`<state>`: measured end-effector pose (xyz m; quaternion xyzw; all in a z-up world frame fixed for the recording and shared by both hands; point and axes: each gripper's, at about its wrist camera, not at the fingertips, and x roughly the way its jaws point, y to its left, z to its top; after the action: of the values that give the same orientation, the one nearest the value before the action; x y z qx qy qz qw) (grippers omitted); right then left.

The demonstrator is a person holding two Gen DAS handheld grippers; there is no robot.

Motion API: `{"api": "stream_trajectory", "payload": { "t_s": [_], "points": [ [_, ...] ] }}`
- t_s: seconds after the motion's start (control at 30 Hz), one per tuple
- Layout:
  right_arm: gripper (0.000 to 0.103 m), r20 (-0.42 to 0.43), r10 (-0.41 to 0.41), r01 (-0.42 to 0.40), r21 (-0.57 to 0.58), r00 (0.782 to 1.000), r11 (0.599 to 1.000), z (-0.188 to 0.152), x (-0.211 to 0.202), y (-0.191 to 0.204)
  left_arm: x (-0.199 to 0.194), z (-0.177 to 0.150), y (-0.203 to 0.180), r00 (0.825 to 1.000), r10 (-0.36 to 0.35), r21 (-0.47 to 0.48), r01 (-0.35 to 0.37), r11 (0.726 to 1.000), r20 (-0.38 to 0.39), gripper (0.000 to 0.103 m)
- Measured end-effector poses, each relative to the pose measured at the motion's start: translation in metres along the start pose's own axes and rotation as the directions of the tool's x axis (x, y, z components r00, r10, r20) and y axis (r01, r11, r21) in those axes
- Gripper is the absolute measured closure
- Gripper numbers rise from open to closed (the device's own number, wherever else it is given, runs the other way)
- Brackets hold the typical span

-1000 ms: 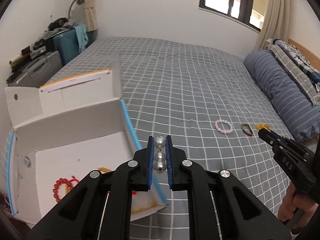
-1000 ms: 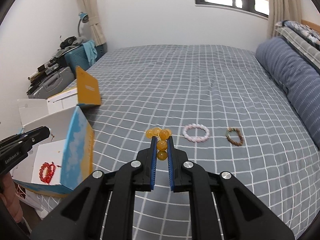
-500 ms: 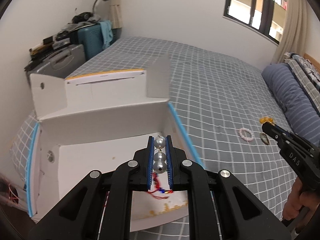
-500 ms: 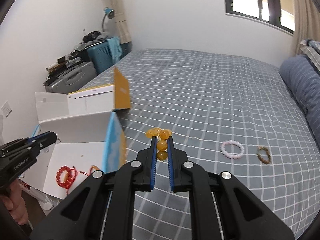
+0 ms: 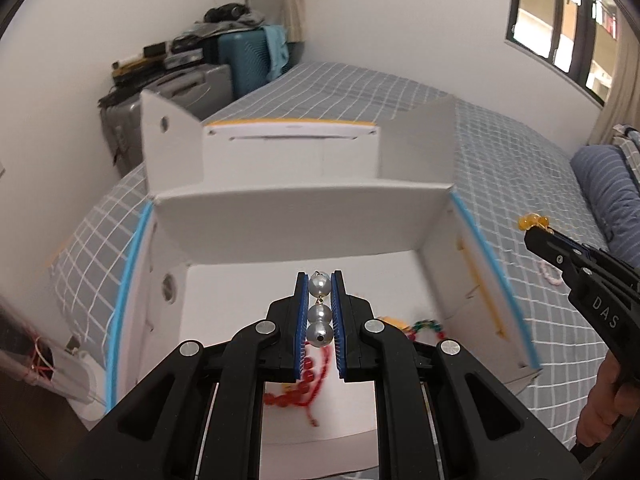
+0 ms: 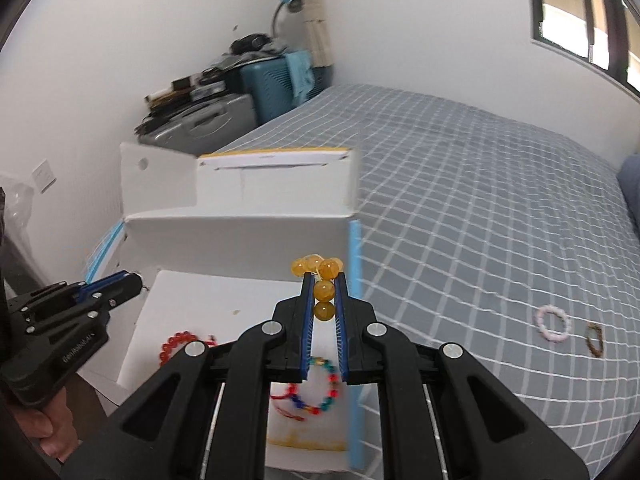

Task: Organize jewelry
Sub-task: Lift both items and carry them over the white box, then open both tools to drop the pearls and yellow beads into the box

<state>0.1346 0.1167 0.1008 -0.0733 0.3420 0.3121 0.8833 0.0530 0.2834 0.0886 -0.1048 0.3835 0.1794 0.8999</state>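
My left gripper [image 5: 319, 285] is shut on a grey pearl bracelet [image 5: 320, 312] and hangs over the open white box [image 5: 304, 216]. My right gripper [image 6: 323, 280] is shut on an amber bead bracelet [image 6: 318, 268] above the box's right wall [image 6: 354, 280]. Inside the box lie a red bead bracelet [image 6: 176, 344] and a multicoloured bead bracelet [image 6: 320, 388]. A pink bracelet [image 6: 553, 322] and a brown bracelet [image 6: 593, 340] lie on the grey checked bed [image 6: 480, 200]. The left gripper also shows in the right wrist view [image 6: 132, 282], the right gripper in the left wrist view [image 5: 534, 236].
The box's lid flaps [image 5: 288, 136] stand up behind it. Suitcases and clutter [image 5: 192, 76] are stacked against the wall at the bed's far left corner. A striped blue pillow [image 5: 604, 184] lies at the right.
Both grippers have swung left, from over the bed to over the open box. Each keeps its bracelet.
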Motion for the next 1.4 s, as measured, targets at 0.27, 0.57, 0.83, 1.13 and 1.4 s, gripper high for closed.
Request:
{"api": "stream_trajectory", "payload": {
  "t_s": [0.27,0.57,0.83,1.13,1.4],
  "points": [
    [0.094,-0.069,0.043,-0.045,-0.033,0.997,0.998,-0.008,0.038,0.037,0.019,-0.017,0.038,0.998,0.040,-0.050,-0.043,0.998,-0.053,0.092],
    [0.094,-0.152,0.042,-0.048,-0.038,0.988,0.998,-0.021,0.068,0.054,0.042,-0.033,0.055,0.990,0.067,-0.074,-0.077,0.994,-0.128,0.092],
    [0.094,-0.236,0.011,-0.024,-0.052,0.972,0.998,-0.033,0.091,0.054,0.054,-0.039,0.059,0.986,0.078,-0.096,-0.093,0.991,-0.150,0.092],
    [0.091,-0.251,0.007,-0.022,-0.058,0.968,0.998,-0.032,0.094,0.056,0.054,-0.037,0.059,0.983,0.084,-0.106,-0.102,0.989,-0.164,0.088],
    [0.056,-0.185,0.008,-0.024,-0.087,0.983,0.996,-0.025,0.072,0.058,0.038,-0.032,0.057,0.986,0.106,-0.105,-0.120,0.987,-0.131,0.057]
  ]
}}
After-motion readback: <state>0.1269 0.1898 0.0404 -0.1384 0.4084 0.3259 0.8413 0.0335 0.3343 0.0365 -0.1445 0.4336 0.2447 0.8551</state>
